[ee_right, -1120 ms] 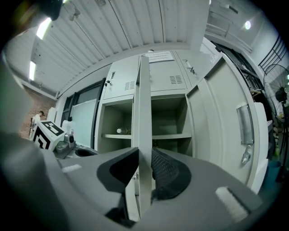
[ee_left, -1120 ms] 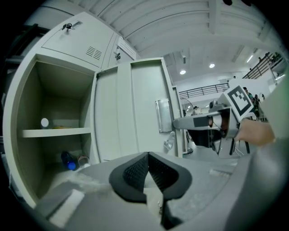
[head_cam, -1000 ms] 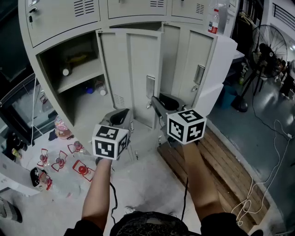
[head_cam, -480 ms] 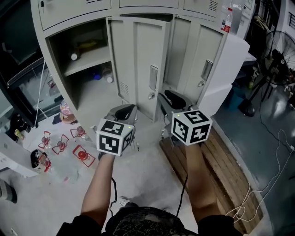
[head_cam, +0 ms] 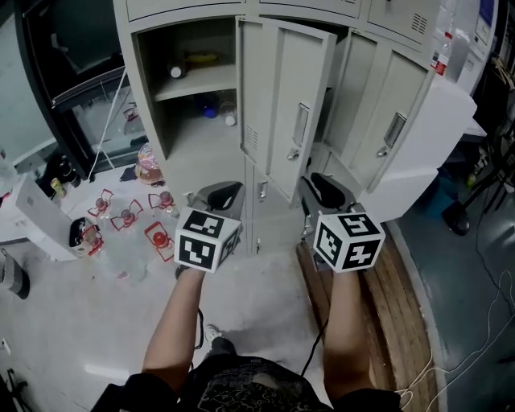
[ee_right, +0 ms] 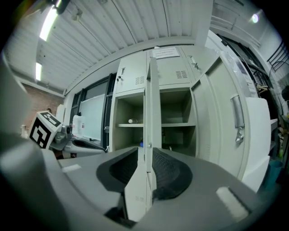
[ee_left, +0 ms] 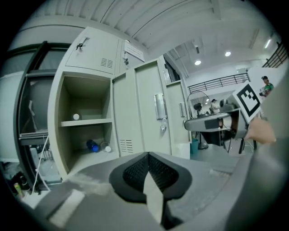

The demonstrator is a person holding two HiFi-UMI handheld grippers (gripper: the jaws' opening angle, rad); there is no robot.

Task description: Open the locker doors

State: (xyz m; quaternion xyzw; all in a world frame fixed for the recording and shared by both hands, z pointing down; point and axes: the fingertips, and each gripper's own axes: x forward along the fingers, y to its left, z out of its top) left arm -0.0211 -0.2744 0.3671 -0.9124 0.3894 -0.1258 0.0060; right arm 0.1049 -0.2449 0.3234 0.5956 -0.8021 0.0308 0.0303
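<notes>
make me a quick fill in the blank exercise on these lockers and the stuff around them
1. The left gripper has its jaws ___.
2. The shelf shows because its locker door stands ___.
3. The wooden boards lie at the head view's ___ side.
Missing: shut; open; right.

Upper lockers [head_cam: 306, 6], tops beyond the head view's edge.

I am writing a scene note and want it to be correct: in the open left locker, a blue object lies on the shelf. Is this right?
Not quite. In the open left locker, the blue object lies below the shelf, on the locker's floor, not on the shelf. The left gripper view shows it.
</notes>
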